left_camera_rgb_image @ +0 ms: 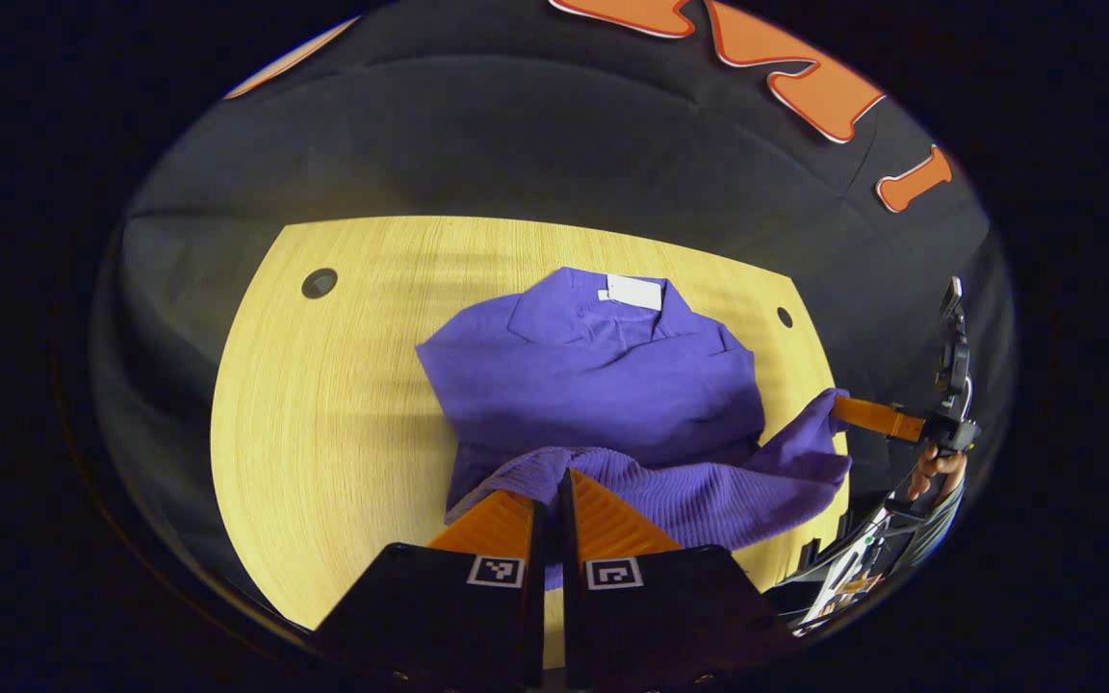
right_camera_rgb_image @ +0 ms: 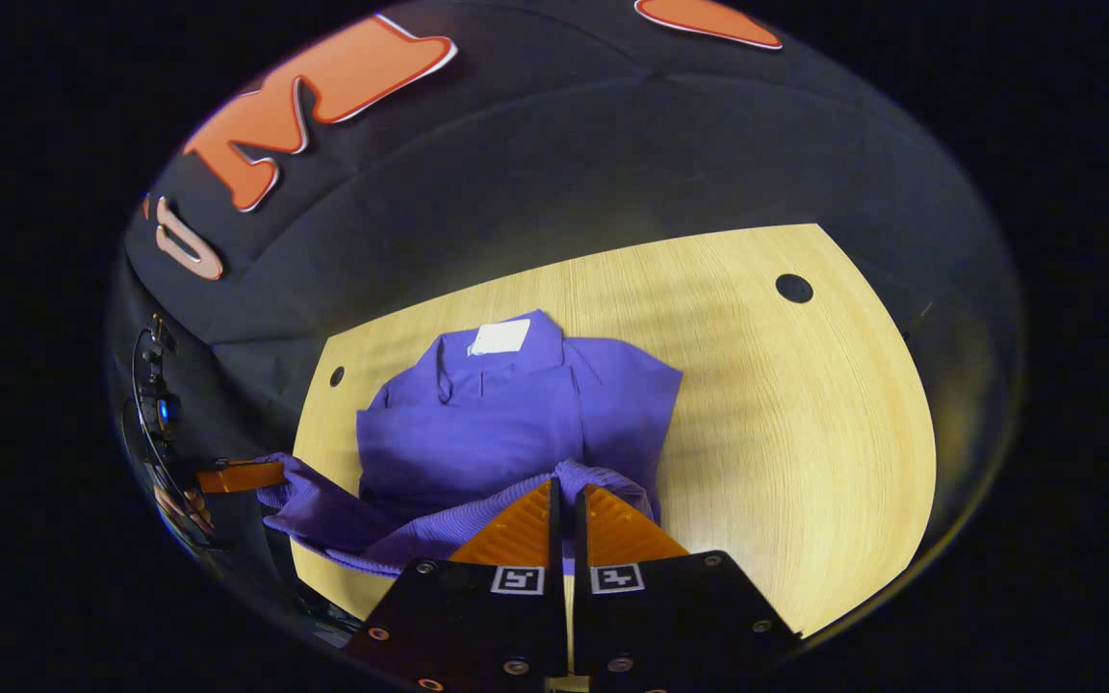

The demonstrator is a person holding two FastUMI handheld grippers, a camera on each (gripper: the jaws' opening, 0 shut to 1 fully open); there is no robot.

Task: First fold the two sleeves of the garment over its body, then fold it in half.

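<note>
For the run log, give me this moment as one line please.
stage: half-fold starting | sweater: sleeves folded in, hem lifted | left gripper: shut on hem | right gripper: shut on hem | table: wooden

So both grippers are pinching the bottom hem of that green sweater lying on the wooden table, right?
Not green: the sweater is purple, as the left gripper view shows. The rest holds: both the left gripper and right gripper pinch its bottom hem over the wooden table.
</note>
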